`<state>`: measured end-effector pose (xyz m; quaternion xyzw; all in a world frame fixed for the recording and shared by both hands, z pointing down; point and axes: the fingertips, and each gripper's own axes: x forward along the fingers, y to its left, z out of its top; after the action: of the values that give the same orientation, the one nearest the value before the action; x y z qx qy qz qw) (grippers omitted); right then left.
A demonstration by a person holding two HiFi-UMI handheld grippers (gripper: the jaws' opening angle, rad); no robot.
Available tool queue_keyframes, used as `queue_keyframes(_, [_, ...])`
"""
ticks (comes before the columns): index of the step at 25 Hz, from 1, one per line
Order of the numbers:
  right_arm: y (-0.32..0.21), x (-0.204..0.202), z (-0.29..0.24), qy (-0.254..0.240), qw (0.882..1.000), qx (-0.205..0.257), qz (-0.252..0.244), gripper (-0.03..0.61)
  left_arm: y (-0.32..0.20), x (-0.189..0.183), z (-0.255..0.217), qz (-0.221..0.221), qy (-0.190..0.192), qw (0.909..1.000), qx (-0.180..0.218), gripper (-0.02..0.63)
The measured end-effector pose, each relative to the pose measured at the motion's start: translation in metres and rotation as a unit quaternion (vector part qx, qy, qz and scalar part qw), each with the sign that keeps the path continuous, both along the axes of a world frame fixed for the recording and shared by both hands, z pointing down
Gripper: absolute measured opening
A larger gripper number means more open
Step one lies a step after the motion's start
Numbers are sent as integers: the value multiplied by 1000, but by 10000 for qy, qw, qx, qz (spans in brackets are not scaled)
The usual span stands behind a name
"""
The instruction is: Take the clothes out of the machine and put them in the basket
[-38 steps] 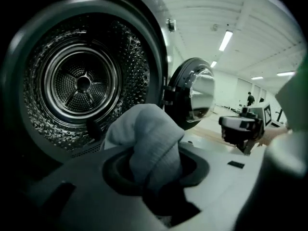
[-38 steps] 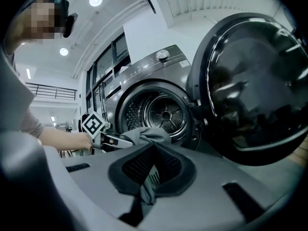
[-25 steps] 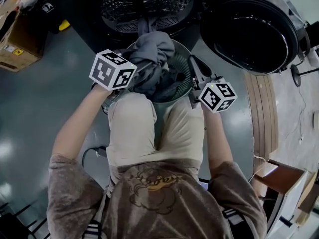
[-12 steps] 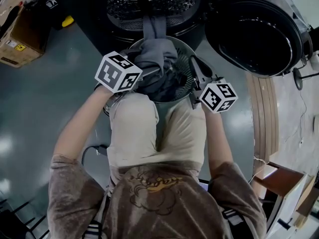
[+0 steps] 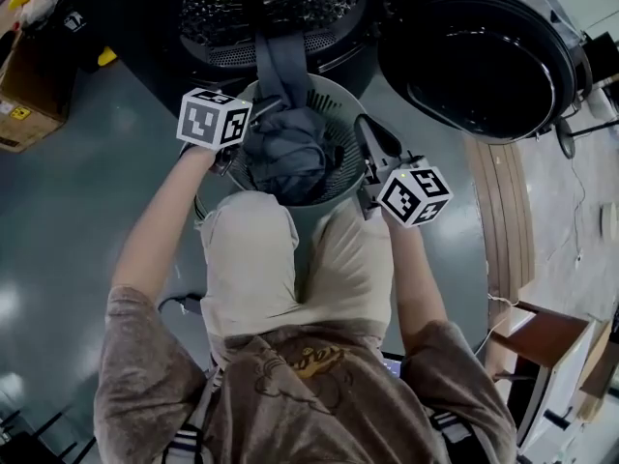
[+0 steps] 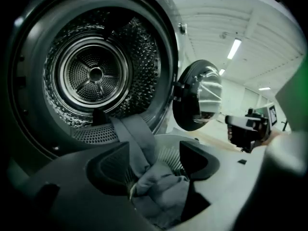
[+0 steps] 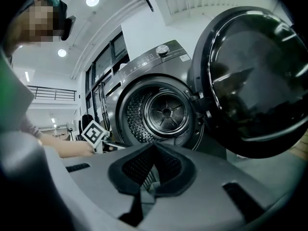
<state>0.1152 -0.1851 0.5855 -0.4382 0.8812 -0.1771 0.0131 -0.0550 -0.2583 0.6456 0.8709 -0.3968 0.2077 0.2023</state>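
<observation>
Most clothes [image 5: 285, 158] sank into basket [image 5: 344, 102] between just-opened jaws of left hand-held gripper [image 6: 154, 161]; right hand-held gripper [image 7: 153, 168] closed.

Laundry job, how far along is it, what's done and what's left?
Done: the drum looks empty, and a pile of grey clothes sits in the basket. In hand: the left gripper, jaws just opened, gripping nothing, hangs over that pile; the right gripper looks clamped on the basket rim. Left: one grey strip hangs from the drum's lip into the basket and needs pulling clear.

One machine [image 5: 218, 22], one basket [image 5: 340, 145]
</observation>
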Motion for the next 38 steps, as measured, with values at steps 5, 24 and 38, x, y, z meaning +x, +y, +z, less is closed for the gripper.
queue_keyframes(5, [1, 7, -2, 81, 9999, -30, 90, -2, -57, -8, 30, -459, -293, 9985, 11, 327])
queue_keyframes(24, [2, 22, 2, 299, 9992, -122, 239, -2, -114, -18, 61, -1239, -702, 9897, 173, 26])
queue_keyframes(38, [3, 15, 10, 332, 9994, -124, 11, -2, -15, 17, -3, 88, 187, 9995, 258, 25])
